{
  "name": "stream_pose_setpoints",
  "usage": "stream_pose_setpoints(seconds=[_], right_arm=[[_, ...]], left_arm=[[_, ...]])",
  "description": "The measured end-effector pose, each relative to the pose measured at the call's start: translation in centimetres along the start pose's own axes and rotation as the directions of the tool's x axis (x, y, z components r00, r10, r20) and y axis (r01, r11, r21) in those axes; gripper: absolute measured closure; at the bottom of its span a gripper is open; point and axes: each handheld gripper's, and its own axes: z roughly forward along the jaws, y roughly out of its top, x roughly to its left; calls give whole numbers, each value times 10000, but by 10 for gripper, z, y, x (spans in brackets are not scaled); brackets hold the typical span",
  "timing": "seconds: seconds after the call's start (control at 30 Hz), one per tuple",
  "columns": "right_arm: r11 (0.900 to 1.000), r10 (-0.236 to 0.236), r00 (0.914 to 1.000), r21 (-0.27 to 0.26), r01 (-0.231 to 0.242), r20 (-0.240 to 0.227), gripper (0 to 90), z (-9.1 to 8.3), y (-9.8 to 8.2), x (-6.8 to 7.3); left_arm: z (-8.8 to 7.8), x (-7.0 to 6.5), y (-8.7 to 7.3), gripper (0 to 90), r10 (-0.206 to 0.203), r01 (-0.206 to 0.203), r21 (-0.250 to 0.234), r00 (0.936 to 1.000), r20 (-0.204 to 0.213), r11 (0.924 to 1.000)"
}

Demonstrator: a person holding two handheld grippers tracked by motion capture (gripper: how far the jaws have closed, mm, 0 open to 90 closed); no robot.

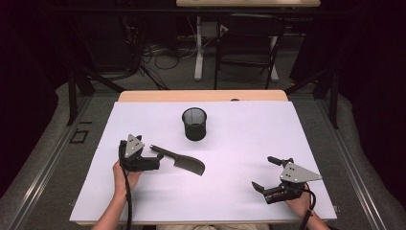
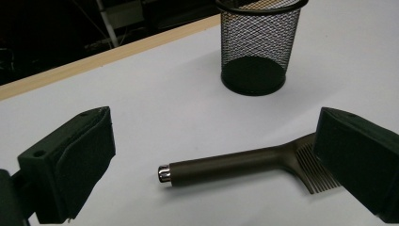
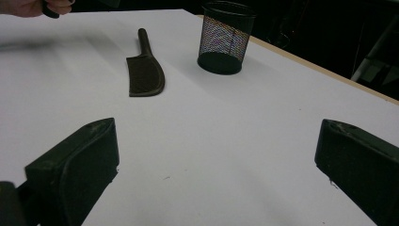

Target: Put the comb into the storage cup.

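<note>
Black comb (image 2: pixel 249 162) lies between my left gripper's (image 1: pixel 154 163) spread jaws; I judge the approach done, closing on its handle next; right gripper (image 1: pixel 268 173) released.

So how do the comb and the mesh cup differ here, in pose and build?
The comb lies flat on the table, while the mesh cup stands upright with its mouth open. The comb is long and solid, with a handle and fine teeth; the cup is round, see-through wire mesh. The comb's handle lies between the left gripper's open jaws; the cup stands apart from both grippers. Both are dark.
</note>
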Motion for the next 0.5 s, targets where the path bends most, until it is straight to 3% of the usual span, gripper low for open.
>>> stream_pose_setpoints(seconds=[0.5], right_arm=[[9999, -93, 10000, 81, 93, 13, 0, 1, 0, 0]], left_arm=[[22, 8, 7, 0, -376, 401, 689, 9986, -381, 9968]])
